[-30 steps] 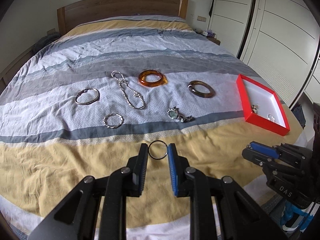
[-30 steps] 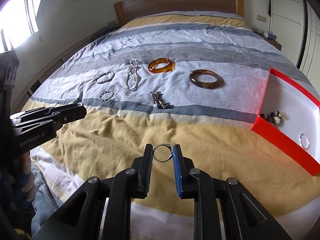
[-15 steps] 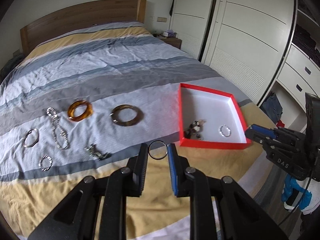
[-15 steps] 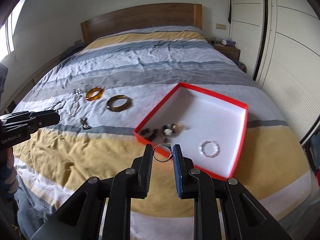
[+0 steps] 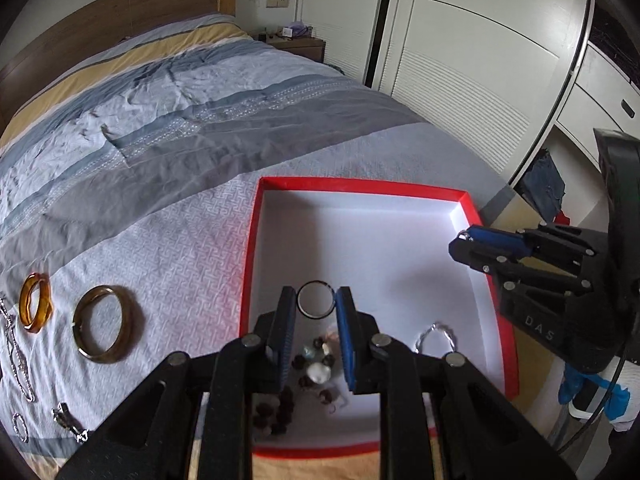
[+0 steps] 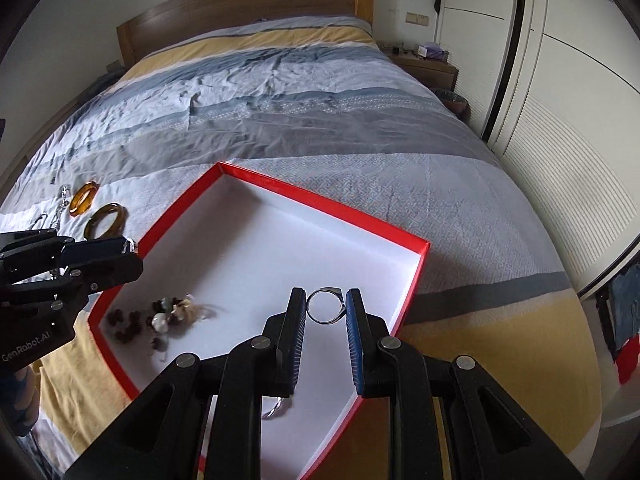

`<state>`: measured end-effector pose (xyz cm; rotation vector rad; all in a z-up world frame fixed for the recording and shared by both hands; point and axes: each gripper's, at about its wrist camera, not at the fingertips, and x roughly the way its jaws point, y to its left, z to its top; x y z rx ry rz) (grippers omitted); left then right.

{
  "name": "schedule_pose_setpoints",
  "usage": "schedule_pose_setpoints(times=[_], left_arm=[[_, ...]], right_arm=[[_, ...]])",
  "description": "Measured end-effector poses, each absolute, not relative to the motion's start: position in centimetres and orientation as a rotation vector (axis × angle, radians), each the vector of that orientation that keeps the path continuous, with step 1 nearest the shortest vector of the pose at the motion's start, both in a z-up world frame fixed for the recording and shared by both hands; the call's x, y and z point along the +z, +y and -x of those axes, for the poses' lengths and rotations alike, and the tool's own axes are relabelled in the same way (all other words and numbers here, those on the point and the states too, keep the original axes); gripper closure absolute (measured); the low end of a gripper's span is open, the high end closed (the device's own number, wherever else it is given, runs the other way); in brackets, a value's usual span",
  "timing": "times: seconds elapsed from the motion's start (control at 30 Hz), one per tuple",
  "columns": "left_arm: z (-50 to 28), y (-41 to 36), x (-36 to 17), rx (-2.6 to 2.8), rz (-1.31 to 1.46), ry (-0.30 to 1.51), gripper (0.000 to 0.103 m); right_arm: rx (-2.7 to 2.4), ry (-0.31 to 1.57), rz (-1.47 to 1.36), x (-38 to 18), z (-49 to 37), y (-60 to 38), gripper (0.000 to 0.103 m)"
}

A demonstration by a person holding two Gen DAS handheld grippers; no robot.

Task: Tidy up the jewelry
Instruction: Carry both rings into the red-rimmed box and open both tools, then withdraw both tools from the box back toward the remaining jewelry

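Observation:
A red box with a white inside (image 5: 384, 236) (image 6: 248, 240) lies on the striped bed. My left gripper (image 5: 315, 304) is shut on a thin dark ring (image 5: 315, 290) and hangs over the box's near part. My right gripper (image 6: 326, 306) is shut on a silver ring (image 6: 325, 307) above the box's right side; it also shows as a dark gripper (image 5: 464, 242) at the box's right rim. Inside the box lie a beaded bracelet (image 5: 316, 372) (image 6: 160, 320) and a twisted silver ring (image 5: 436, 334) (image 6: 276, 408).
On the bedcover left of the box lie a brown bangle (image 5: 106, 330) (image 6: 104, 220), an amber bangle (image 5: 36, 308) (image 6: 84, 198), a silver chain (image 5: 16, 356), a small charm (image 5: 66, 420) and a twisted ring (image 5: 20, 427). White wardrobe doors (image 5: 460, 60) stand to the right.
Both grippers have swept right across the bed, still holding their rings, from over the yellow stripe to above the red box. The loose jewelry has slid to the left edge of both views.

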<state>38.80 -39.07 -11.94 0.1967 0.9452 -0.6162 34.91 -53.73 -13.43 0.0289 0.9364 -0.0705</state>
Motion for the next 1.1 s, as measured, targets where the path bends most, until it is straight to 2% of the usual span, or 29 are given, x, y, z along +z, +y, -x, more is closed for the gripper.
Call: schedule_pose_setpoints(times=[0.33,0.67,0.9,1.1], left_arm=[[-41.2,-42.7,-16.8,-0.603,-0.285,1.019,0.084],[-41.1,-42.7,-17.4,-0.608,-0.272,0.979,0.083],[-40.6,-42.3,-15.8,-0.613,-0.265,0.976,0.075],[-37.8,-39.2,-10.8,-0.626,-0.197,0.908,0.075]], right_arm=[[-0.025,1.026,0.093,-16.9,-39.5,-54.3,0.083],[0.004,1.024,0.124,-18.3,-40.0,-54.4,0.083],[-0.008,1.016,0.123,-17.2,-39.2,-54.2,0.079],[-0.055,0.961,0.077,-12.8,-35.3,-54.0,0.079]])
